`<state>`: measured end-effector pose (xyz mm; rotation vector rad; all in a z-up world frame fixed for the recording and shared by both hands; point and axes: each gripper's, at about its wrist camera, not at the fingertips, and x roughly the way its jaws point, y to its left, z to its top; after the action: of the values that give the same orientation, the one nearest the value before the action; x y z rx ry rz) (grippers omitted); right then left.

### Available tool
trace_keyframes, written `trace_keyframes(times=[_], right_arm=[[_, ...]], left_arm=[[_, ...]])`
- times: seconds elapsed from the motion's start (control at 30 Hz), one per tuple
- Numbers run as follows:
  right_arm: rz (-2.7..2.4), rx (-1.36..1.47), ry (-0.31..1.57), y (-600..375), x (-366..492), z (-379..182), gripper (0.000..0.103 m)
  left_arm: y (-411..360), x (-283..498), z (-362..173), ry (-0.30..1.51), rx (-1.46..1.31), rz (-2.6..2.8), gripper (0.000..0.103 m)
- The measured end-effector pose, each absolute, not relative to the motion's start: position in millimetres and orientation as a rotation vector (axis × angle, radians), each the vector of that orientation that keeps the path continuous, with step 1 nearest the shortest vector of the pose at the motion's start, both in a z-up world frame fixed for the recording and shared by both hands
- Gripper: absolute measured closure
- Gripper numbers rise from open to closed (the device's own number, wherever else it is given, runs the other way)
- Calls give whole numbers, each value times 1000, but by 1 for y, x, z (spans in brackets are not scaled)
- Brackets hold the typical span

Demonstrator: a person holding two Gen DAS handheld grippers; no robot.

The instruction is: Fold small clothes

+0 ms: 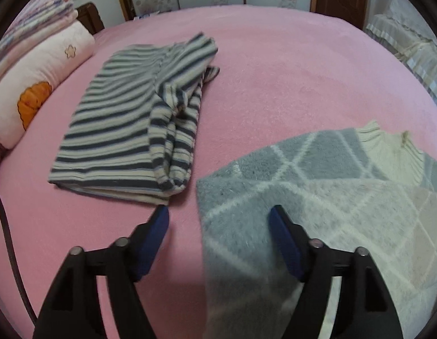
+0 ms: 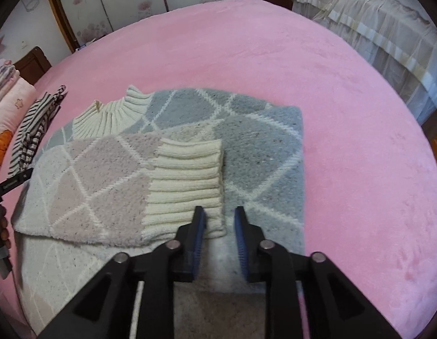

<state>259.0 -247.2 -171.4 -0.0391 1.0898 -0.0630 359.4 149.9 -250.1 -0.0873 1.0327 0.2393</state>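
- My left gripper (image 1: 219, 214) gapes wide, empty, over the diamond sweater's (image 1: 317, 197) left edge.
- My right gripper (image 2: 219, 214) stands part open, holding nothing — its cream cuff (image 2: 187, 186) lies folded across.
- The striped sweater (image 1: 128, 118) lies folded on the pink bed (image 1: 303, 65).

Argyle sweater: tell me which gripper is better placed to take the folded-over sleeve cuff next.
Right. The right gripper is open directly at the cream ribbed cuff, while the left gripper is open over the argyle sweater's opposite edge, near the striped garment.
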Motion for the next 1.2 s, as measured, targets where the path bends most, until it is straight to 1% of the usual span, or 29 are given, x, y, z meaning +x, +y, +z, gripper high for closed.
trace_keyframes(times=[0.03,0.2,0.3,0.47,0.6,0.77,0.87,0.97,1.0,1.07,1.1,1.17,1.2], right_arm=[[-69,-46,1081,-245,255,-169,66],[-43,-103,1034,-231,227,-147,66],[-18,-129,1021,-221,211,-134,66],[23,-140,975,-208,186,-109,66],[59,-139,937,-197,164,-88,66],[97,-112,877,-192,131,-58,66],[111,-96,840,-195,109,-40,64],[121,-94,805,-198,87,-24,64],[125,-92,792,-198,80,-19,64],[132,-94,778,-201,65,-8,63],[141,-97,772,-202,58,-4,63],[154,-95,749,-207,41,3,56],[153,-104,742,-208,33,4,55]], left_arm=[[148,355,-244,1021,-85,230,29],[130,314,-210,984,-49,183,15],[115,288,-190,961,-34,156,9],[95,254,-160,937,-50,96,9],[84,226,-133,895,-112,47,9],[84,176,-95,772,-238,-3,9],[84,145,-75,703,-224,9,9],[88,117,-58,688,-217,-1,8],[90,108,-53,696,-217,-2,7],[97,93,-48,711,-224,1,1],[102,83,-47,705,-238,5,1],[113,63,-50,695,-271,19,1],[118,55,-54,699,-283,32,1]])
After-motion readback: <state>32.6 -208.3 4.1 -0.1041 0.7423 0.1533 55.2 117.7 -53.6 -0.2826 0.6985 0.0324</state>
